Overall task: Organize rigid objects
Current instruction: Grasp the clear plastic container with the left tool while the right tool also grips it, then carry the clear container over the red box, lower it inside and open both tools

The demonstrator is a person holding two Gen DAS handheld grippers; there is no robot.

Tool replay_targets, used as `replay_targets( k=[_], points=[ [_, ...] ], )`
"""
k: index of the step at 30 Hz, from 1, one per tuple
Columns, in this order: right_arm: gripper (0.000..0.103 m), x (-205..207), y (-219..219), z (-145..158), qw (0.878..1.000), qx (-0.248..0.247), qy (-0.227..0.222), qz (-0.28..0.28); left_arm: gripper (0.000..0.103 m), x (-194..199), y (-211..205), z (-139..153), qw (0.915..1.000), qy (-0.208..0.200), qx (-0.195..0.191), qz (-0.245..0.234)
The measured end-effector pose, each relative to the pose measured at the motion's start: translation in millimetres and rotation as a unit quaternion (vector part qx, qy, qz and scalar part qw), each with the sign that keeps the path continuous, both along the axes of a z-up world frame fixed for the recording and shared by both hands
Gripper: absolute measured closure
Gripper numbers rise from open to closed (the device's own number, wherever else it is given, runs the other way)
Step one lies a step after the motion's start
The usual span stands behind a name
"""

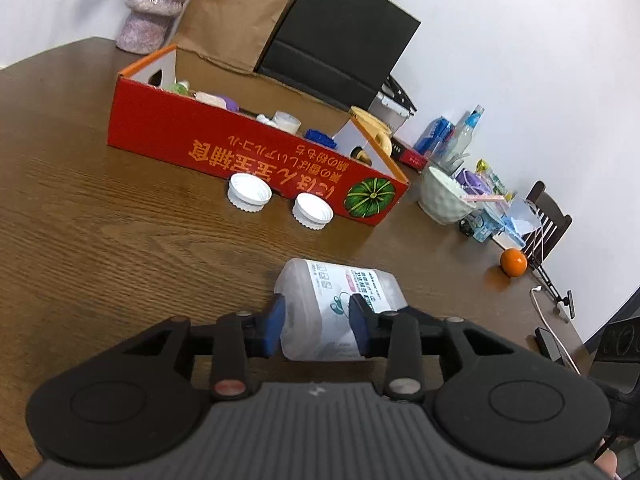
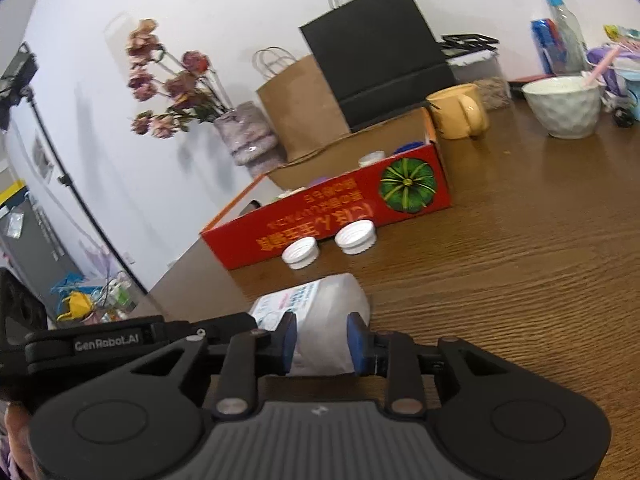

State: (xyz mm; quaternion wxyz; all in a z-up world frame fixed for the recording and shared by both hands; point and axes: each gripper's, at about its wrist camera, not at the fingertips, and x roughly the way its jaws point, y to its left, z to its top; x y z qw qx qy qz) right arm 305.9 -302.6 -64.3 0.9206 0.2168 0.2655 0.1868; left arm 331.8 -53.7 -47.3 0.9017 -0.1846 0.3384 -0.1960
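Bright, even indoor light; soft shadows; fisheye-bent edges; right view perhaps slightly blurred.

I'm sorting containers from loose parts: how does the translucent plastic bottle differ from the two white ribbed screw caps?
The translucent plastic bottle lies on its side with a printed label; the two white ribbed screw caps are plain and sit open side up. The bottle is far larger. It sits between gripper pads; the caps sit free by the red box. All rest on the wooden table.
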Motion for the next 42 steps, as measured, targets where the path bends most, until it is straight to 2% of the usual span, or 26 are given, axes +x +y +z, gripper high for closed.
replay_targets(
  k=[3,6,10,14,17,21,28,31,34,36,39,42],
  points=[
    [0.075,9.6,-3.1,-2.8,1.000,0.019,0.009,-0.002,0.060,7.8,-1.3,-1.4,0.9999,0.009,-0.009,-0.009],
    [0.074,17.4,-0.9,-3.8,1.000,0.021,0.015,0.004,0.072,10.4,-0.3,-1.9,0.9998,-0.001,-0.012,-0.012],
    [0.075,22.4,3.6,-1.1,1.000,0.013,0.019,0.003,0.074,10.4,-1.2,-2.7,0.9999,-0.008,-0.012,-0.003],
    [0.080,12.1,7.5,8.6,1.000,-0.009,-0.020,-0.011,0.075,0.1,-8.0,4.2,0.9991,-0.042,0.008,-0.007],
    [0.080,2.4,10.8,28.5,0.997,-0.025,-0.074,-0.018,0.075,-9.3,-10.9,22.0,0.9954,-0.096,0.005,0.002],
    [0.080,-3.0,13.5,59.6,0.987,-0.031,-0.154,-0.026,0.076,-17.4,-15.2,56.0,0.9793,-0.201,0.011,0.018],
    [0.080,22.4,5.1,96.8,0.981,-0.026,-0.191,-0.038,0.079,5.0,-23.3,88.3,0.9675,-0.252,0.011,0.010],
    [0.080,46.7,2.7,109.8,0.981,-0.032,-0.188,-0.044,0.079,27.9,-25.9,96.3,0.9671,-0.254,0.008,0.007],
    [0.080,83.9,-5.0,120.4,0.984,-0.030,-0.167,-0.047,0.079,62.0,-28.5,106.5,0.9717,-0.236,0.004,-0.006],
    [0.080,116.0,-14.4,125.0,0.989,-0.015,-0.138,-0.043,0.079,89.9,-28.6,111.1,0.9777,-0.209,-0.008,-0.014],
    [0.080,164.4,-26.3,127.1,0.995,0.011,-0.095,-0.029,0.079,127.0,-31.8,118.7,0.9815,-0.191,-0.004,-0.017],
    [0.080,208.1,-27.0,123.2,0.998,0.001,-0.058,-0.023,0.079,164.6,-40.4,118.5,0.9878,-0.155,0.013,-0.007]
  ],
)
